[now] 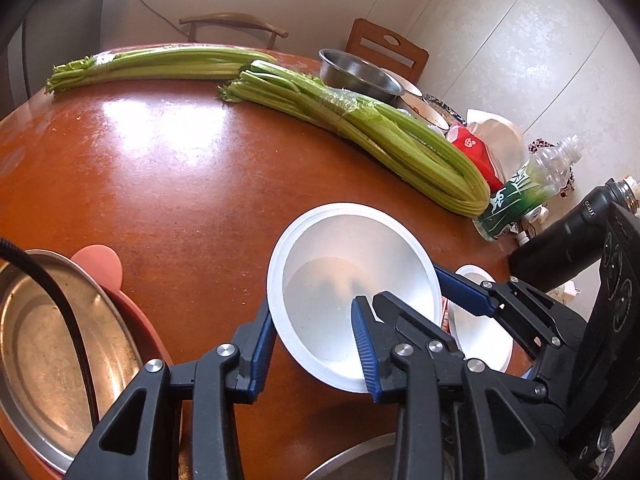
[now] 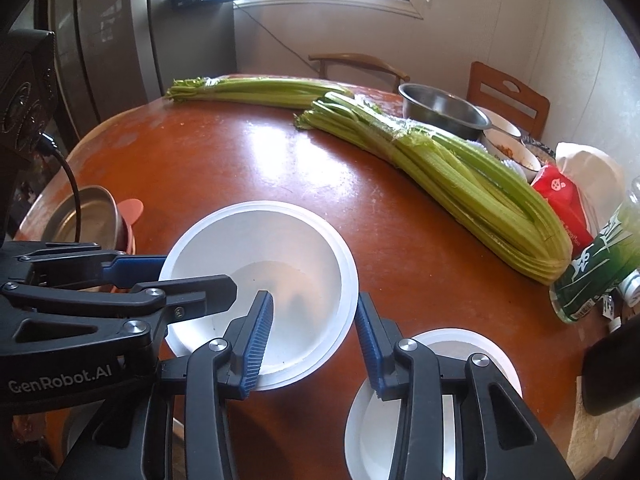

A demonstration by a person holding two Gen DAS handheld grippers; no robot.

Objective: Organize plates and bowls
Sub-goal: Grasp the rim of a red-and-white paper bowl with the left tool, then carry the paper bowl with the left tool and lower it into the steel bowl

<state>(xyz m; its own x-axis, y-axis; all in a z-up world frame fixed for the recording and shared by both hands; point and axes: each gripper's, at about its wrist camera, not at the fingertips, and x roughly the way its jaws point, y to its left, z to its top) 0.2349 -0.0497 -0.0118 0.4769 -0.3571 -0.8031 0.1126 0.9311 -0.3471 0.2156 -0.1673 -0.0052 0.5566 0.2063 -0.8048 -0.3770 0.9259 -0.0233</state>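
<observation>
A white bowl, with a second rim nested just under its own, sits over the near part of the round brown table. My left gripper is shut on its left wall, one blue pad outside and one inside. My right gripper is shut on the opposite wall in the same way. I cannot tell whether the bowl rests on the table. A smaller white bowl stands close to its right, partly hidden behind the right gripper.
Two celery bundles lie across the table. A steel bowl and dishes stand at the back right, with a red packet, green bottle and black flask. A steel plate on a pink dish sits near left.
</observation>
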